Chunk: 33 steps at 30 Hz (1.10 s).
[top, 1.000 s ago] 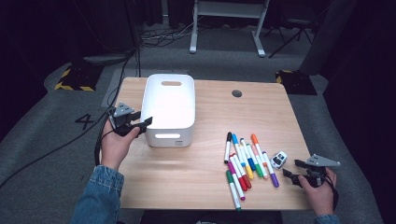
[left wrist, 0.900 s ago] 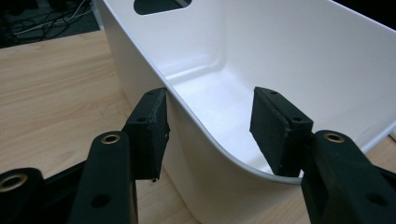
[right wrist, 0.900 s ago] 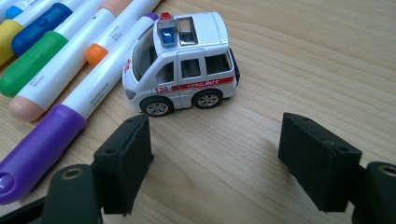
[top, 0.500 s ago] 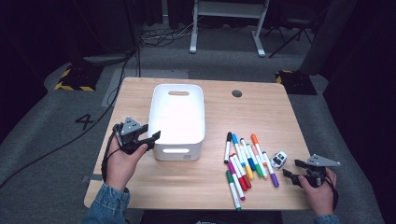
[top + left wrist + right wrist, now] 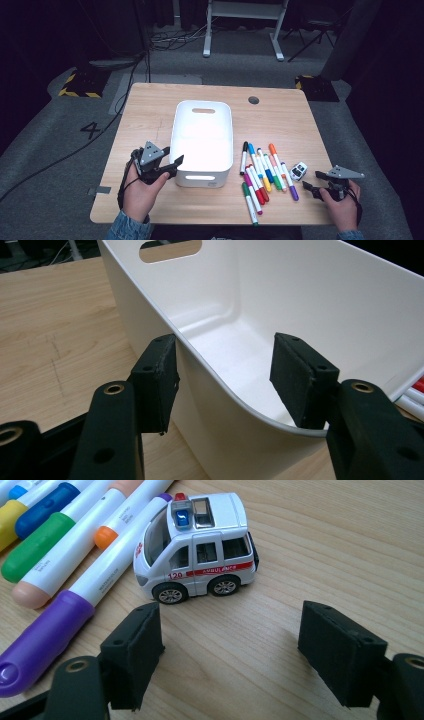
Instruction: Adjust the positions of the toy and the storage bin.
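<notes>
White plastic bin point(image 5: 202, 140) has slid toward my side of the table point(image 5: 150, 105) since a second ago, dragged by my left gripper point(image 5: 170, 165), and now sits nearer the front edge, just beside the spread of markers point(image 5: 262, 172). I judge that puts the bin within easy reach for loading. In the left gripper view my jaws straddle the bin's near corner, one pad point(image 5: 159, 382) outside the wall, the other inside, clamped on the rim as far as I can tell. My right gripper point(image 5: 315, 187) rests at the table's right front, jaws apart and holding nothing, with the toy ambulance point(image 5: 197, 547) just ahead of them and the purple marker point(image 5: 75, 612) to one side.
</notes>
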{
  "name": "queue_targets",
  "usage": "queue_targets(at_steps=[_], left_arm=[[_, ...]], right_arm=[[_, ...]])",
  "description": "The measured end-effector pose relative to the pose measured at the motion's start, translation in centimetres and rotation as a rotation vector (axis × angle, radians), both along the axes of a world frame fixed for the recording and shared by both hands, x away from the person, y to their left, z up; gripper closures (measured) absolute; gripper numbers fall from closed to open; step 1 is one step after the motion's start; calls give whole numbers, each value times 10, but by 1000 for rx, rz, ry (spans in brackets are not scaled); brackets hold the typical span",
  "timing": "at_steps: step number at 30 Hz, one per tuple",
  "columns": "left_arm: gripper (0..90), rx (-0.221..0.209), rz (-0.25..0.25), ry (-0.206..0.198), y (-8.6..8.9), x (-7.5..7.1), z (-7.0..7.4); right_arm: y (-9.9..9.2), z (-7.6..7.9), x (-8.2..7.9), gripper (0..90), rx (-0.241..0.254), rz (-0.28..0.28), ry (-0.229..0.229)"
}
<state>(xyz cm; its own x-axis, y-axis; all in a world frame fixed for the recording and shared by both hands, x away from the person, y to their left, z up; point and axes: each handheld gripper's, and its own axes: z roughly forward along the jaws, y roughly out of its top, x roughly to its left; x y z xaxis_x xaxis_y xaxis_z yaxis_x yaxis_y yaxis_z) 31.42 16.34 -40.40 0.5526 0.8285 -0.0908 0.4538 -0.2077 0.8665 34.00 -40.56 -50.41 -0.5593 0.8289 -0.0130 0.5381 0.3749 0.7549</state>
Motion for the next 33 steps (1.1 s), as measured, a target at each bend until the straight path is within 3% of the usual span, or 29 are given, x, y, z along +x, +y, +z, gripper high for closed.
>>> queue_targets(at_steps=[16,33], left_arm=[[417,-2,-65,-9,-33,-27,-1],[396,0,-98,-15,-49,-33,-2]], right_arm=[[0,0,0,257,1,0,0],[0,0,0,257,1,-1,0]])
